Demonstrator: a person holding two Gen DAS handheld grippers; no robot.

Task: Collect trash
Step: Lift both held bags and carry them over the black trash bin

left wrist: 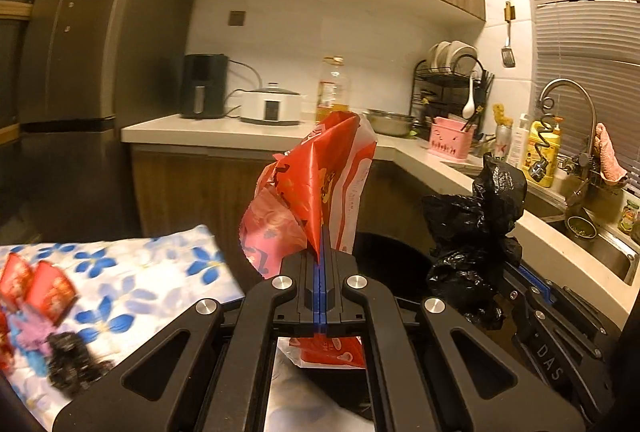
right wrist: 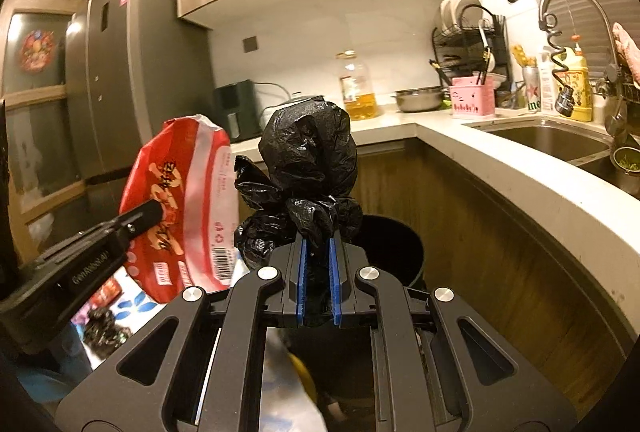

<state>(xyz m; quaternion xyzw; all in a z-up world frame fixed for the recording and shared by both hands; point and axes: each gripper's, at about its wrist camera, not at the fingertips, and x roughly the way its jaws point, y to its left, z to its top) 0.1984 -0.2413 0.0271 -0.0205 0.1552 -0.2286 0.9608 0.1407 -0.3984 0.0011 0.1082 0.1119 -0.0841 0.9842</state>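
Trash in both hands right now: left gripper [left wrist: 323, 232] is clamped tight on a thin edge of a red and white plastic wrapper [left wrist: 320, 176], jaws fully together w/ the film pinched between the blue pads, wrapper standing up above the fingers and a bit trailing under them. Right gripper [right wrist: 318, 244] is closed on the gathered neck of a crumpled black plastic bag [right wrist: 308, 152], wad bulging above the jaws, which stay a little apart around the bunched film. Both pieces hang in the air just in front of the black trash bin [right wrist: 394, 244], which sits on the floor by the wooden cabinet under the white countertop [right wrist: 520, 172]. Both look v. light and soft, no stiffness; the wrapper is slick film, so I'd guess a thin-edge pinch could slip, better taken at a fold. The bag is best held at its twisted neck, as now. More scraps, incl. red packets [left wrist: 36, 288], lie on the floral cloth [left wrist: 160, 272] at left.
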